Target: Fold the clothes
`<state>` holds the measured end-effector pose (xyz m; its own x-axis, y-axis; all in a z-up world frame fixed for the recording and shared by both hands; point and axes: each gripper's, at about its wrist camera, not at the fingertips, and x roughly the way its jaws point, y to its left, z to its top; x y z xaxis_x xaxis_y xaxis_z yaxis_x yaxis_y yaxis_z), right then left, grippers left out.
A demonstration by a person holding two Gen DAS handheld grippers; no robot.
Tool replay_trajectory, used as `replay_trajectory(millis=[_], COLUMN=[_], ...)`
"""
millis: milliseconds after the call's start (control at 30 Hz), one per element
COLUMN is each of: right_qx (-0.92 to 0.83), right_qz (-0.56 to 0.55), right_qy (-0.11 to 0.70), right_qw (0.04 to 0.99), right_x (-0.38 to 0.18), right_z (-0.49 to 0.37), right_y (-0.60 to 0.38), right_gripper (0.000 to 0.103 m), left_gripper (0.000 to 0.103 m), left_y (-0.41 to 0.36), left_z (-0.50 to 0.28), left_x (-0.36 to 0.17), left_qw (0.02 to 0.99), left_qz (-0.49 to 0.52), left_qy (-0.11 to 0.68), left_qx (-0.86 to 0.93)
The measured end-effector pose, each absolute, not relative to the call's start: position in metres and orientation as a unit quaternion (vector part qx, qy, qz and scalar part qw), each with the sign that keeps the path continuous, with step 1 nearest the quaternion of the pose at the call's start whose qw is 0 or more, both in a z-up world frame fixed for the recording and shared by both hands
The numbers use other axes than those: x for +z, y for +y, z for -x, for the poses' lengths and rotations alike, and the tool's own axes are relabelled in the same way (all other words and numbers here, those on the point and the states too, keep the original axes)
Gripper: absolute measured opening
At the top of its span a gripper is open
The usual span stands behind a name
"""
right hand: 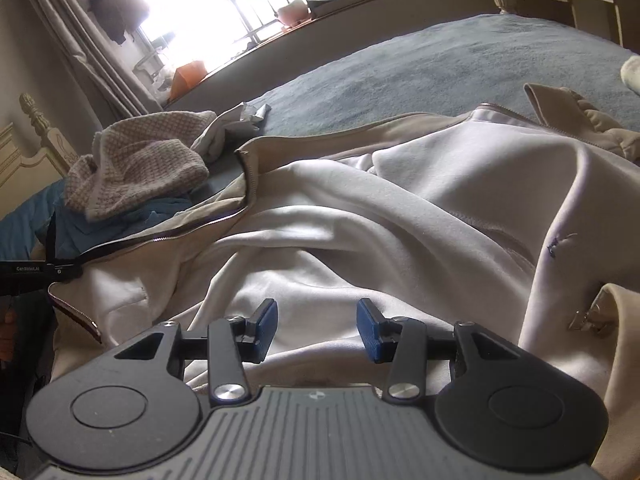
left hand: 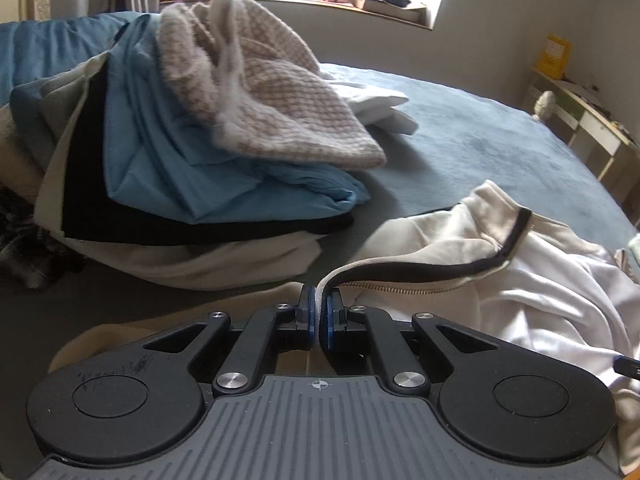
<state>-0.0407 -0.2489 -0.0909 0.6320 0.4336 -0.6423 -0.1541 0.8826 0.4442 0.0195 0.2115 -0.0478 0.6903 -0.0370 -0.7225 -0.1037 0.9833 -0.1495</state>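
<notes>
A cream zip-up jacket (left hand: pixel 500 276) with black trim and a white lining lies rumpled on the blue-grey bed. My left gripper (left hand: pixel 319 312) is shut on its black-trimmed zipper edge, which runs off to the right from the pads. In the right wrist view the same jacket (right hand: pixel 360 208) fills the middle, lining side up. My right gripper (right hand: pixel 316 326) is open just above the lining with nothing between its fingers. The left gripper (right hand: pixel 60 270) shows at the far left of that view, pinching the zipper edge.
A pile of clothes (left hand: pixel 192 152) sits to the left: a checked knit on top, blue, black and cream pieces below. White garments (left hand: pixel 380 104) lie behind it. The bed cover (left hand: pixel 480 148) stretches right to a bedside shelf (left hand: pixel 580 120). A window sill (right hand: pixel 280 20) lies beyond.
</notes>
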Motion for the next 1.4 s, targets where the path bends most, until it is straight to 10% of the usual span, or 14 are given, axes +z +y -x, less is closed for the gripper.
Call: replay_trajectory(millis=[433,1267,1400], right_qx=[0.143,0.139,0.129], right_qz=[-0.176,-0.110,-0.080], right_qy=[0.416,0.356,0.362], right_qw=[0.881,0.917,0.920], right_x=[-0.106,-0.044,-0.043], right_z=[0.038,-0.013,-0.049], right_y=[-0.257,-0.302,-0.312], right_gripper=[0.046,0.047,0.061], left_gripper=[0.006,0.064,0.076], left_y=[0.255,0.178,0.146], left_z=[-0.019,-0.032,-0.063], left_x=[-0.088,-0.019,-0.033], left_qw=[0.890,0.937,0.922], left_qz=[0.097,0.013,0.009], left_qy=[0.434,0.349,0.384], left_qx=[0.100,0.008,-0.049])
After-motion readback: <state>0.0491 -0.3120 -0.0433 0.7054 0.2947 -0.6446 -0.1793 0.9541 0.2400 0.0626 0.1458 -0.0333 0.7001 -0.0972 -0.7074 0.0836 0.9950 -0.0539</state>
